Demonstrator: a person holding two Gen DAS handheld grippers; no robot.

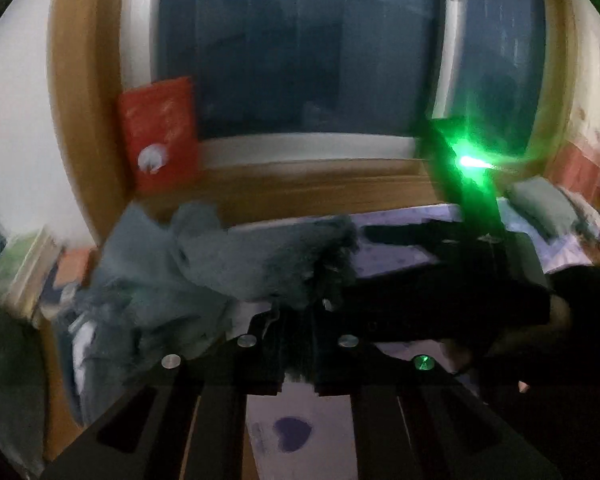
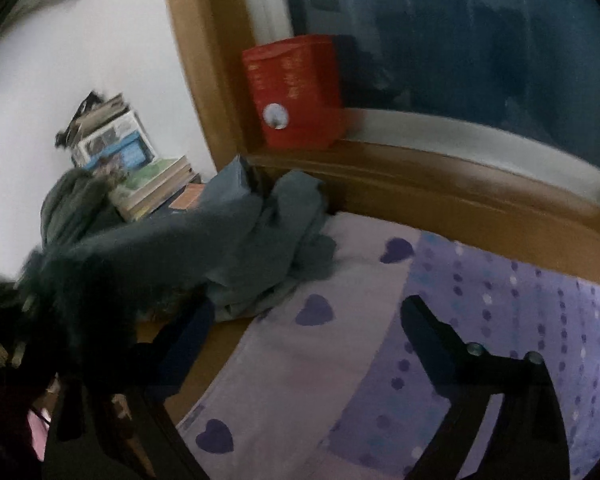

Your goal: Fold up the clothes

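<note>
Now, near to far:
Left gripper (image 1: 300, 308): jaws drawn together, pinching a dark fuzzy edge of the grey-blue garment (image 1: 228, 264); cloth trails from it to the left.
Right gripper (image 2: 304, 344): jaws spread wide, nothing between them; only the bedsheet (image 2: 300, 380) shows in the gap.
Bedsheet: pale lilac with purple hearts, a darker dotted purple band to the right.
Grey-blue garment: bunched in a heap at the far left edge of the bed, partly lifted, one end drawn up toward the left gripper.
Pillow (image 1: 540, 208): grey-green, far right on the bed, well apart from the garment.
Stack of books (image 2: 148, 188): far left behind the heap, against the white wall; covers too blurred to read.
Red box (image 2: 296, 92): standing on the wooden window sill, far, above the heap; it bears a white round mark, its lettering illegible, contents hidden.
Window (image 2: 480, 40): dark glass in a wooden frame.
Green glare (image 1: 472, 160): a bright light on the right gripper, seen from the left wrist camera.
</note>
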